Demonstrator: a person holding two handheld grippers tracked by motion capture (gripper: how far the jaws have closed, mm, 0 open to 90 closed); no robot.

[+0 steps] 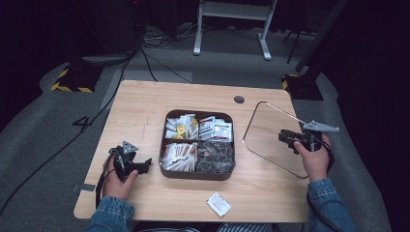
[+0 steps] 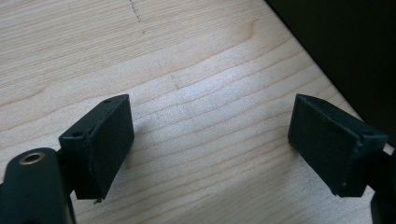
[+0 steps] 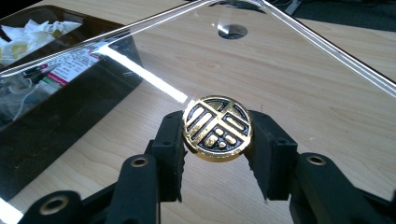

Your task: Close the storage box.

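Clear lid [image 3: 299,56] hangs tilted over the table's right side, beside the box [image 1: 197,174]; our right gripper [image 3: 217,135] pinches its gold knob [image 3: 217,129] only. We judge the round knob could twist or slip, dropping the lid. Left gripper [image 2: 210,149] spread, empty, resting on the table [image 2: 196,70].

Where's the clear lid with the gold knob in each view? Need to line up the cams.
High view: the clear lid is right of the compartment box, tilted, its near edge raised by the right gripper.
Right gripper view: the lid spans the frame; its gold knob sits clamped between the jaws.
Left gripper view: lid not in frame, just bare table.
Shared landmark: the round table hole.
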